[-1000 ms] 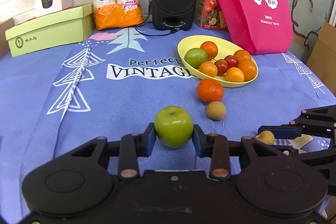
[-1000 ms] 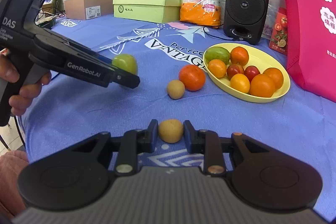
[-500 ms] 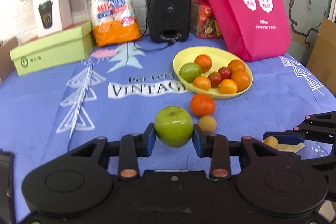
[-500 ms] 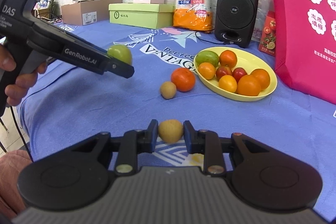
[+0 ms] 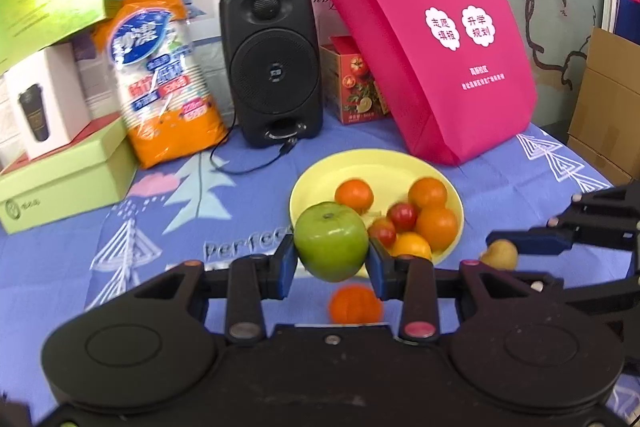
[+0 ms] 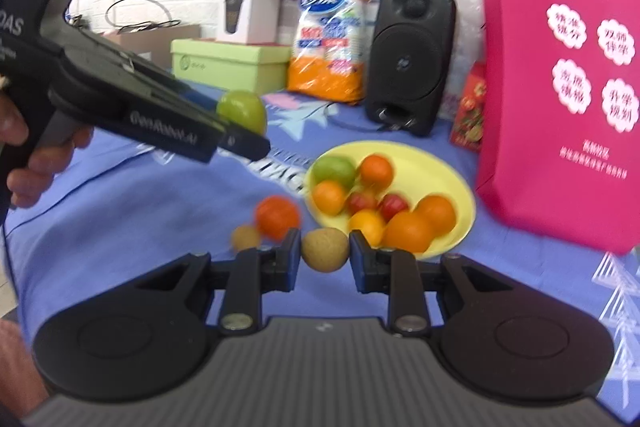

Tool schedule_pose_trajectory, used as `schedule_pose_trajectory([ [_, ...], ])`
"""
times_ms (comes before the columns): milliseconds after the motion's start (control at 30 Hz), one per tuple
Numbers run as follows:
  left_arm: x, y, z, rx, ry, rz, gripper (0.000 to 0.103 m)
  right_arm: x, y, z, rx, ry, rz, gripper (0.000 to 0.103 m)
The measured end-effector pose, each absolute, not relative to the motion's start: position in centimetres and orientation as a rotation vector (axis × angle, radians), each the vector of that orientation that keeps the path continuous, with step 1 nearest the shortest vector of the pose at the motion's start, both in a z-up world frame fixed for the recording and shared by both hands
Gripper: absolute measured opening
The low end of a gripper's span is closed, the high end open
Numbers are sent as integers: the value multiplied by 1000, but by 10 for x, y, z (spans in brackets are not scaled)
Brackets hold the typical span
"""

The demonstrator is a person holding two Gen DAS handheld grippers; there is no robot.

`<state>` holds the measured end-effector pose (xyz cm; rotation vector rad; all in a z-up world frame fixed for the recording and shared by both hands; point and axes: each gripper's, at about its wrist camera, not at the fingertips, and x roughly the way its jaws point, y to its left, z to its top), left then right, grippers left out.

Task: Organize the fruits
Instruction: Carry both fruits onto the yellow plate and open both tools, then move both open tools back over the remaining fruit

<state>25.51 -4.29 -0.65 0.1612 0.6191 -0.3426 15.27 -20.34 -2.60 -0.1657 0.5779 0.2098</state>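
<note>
Green apple: we are pinching the green apple (image 5: 331,241) between both pads of our left gripper (image 5: 332,261), and it is hanging in the air near the rim of the yellow plate (image 5: 384,167).
Left gripper writing: in the right wrist view its side is showing blurred white lettering that seems to read "GenRobot.AI", with "DAS" on the body; the left hand (image 6: 36,155) is wrapping the handle.
Brown fruit: we are clamping the small round brown fruit (image 6: 324,249) in our right gripper (image 6: 325,259), with both pads touching it, in front of the plate's near rim.
Loose fruit: an orange-red fruit (image 6: 277,215) and a second small brown fruit (image 6: 245,237) are sitting on the blue tablecloth (image 5: 160,211), just beside each other and close to the plate.
Plate contents: oranges, red cherry tomatoes (image 5: 402,216) and a green fruit (image 6: 333,170) are lying together in it.
Tablecloth print: we are reading "Perfec" on the cloth; the rest is covered.
Background: a black speaker (image 5: 271,63), an orange bag of paper cups (image 5: 164,75) with blurred Chinese print, a pale green box (image 5: 64,183), a white box picturing a dark cup (image 5: 44,103), and a pink tote bag (image 5: 424,39) carrying white badges of Chinese characters.
</note>
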Motion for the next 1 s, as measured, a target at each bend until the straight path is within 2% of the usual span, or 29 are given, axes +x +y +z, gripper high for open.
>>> schedule_pose_trajectory([
  [533,412,-80,-46,160,718,-385,36,289,-250,-46,-152,612,166,25],
  [767,436,-101,-55,208,750,-412,37,302,-254,-61,-157,647,154,26],
  [867,436,-103,-63,222,769,-407,38,296,-256,-61,-166,646,145,29],
  [1000,425,-93,-62,202,755,-404,44,285,-257,-56,-159,632,142,30],
])
